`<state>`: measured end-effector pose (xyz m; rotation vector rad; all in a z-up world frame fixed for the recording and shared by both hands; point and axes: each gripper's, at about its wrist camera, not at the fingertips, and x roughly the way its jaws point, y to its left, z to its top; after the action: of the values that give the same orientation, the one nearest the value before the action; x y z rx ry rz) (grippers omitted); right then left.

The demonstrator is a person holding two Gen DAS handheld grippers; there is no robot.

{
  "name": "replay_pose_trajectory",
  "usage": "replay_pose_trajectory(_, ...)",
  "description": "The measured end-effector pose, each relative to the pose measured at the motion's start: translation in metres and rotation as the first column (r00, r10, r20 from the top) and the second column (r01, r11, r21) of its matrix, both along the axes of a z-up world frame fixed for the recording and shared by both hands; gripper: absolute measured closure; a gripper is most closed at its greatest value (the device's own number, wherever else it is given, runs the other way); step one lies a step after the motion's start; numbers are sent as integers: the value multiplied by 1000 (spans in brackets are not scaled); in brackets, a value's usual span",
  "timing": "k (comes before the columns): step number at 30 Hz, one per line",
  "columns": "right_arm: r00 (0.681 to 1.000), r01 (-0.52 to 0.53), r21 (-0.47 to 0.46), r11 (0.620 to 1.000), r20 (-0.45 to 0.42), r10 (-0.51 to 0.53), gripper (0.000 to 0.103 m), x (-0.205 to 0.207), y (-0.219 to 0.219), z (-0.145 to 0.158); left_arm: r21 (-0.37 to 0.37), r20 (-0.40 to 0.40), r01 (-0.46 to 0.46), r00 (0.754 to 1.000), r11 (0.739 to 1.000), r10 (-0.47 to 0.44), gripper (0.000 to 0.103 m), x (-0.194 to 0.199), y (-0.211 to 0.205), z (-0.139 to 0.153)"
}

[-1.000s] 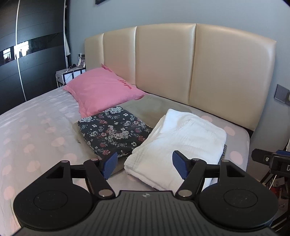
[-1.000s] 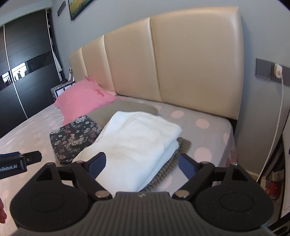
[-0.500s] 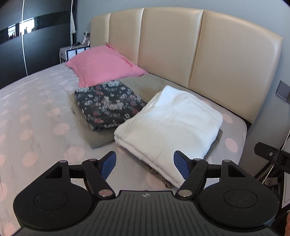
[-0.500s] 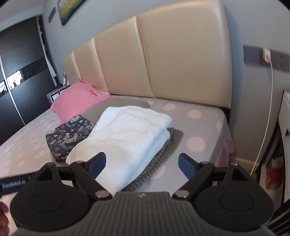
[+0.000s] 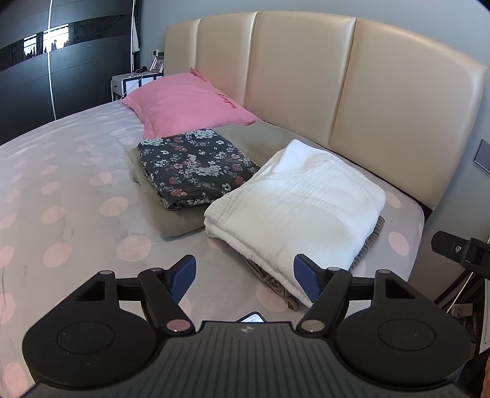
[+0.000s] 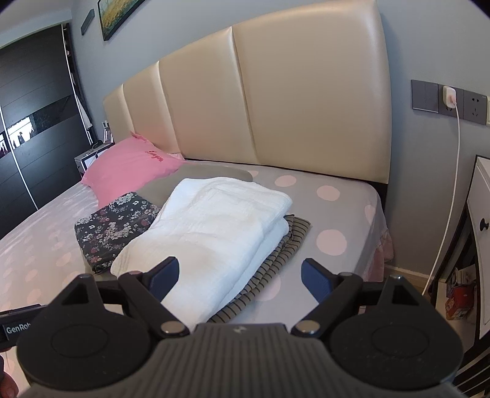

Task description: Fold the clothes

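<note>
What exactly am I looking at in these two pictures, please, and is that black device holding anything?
No robot here: a person holds a two-finger gripper in each hand, each with a camera looking along its fingers. One picture comes from the left gripper, the other from the right gripper. Both are open and hold nothing. On the bed lie a pink pillow, a folded floral garment on a grey cloth, and a folded white cloth on a striped garment.

Pink pillow (image 5: 186, 104) against a cream padded headboard (image 5: 337, 76); polka-dot bed sheet (image 5: 67, 171); white charger (image 6: 448, 95) plugged into grey wall sockets (image 6: 474, 107); framed picture (image 6: 118, 13)
</note>
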<state>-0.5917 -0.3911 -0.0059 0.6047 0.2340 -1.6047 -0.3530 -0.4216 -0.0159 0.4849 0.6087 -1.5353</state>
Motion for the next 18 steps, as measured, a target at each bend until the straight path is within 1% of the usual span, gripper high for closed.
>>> replay_pose_trajectory(7, 1000, -8, -2, 1000, -21, 8, 15, 5, 1, 1, 11, 14, -9, 1000, 1000, 9, 31, 3, -1, 0)
replay_pose_trajectory(18, 1000, -16, -8, 1000, -24, 16, 15, 7, 1, 1, 19, 55, 0, 998, 1000, -1, 31, -1, -1, -4)
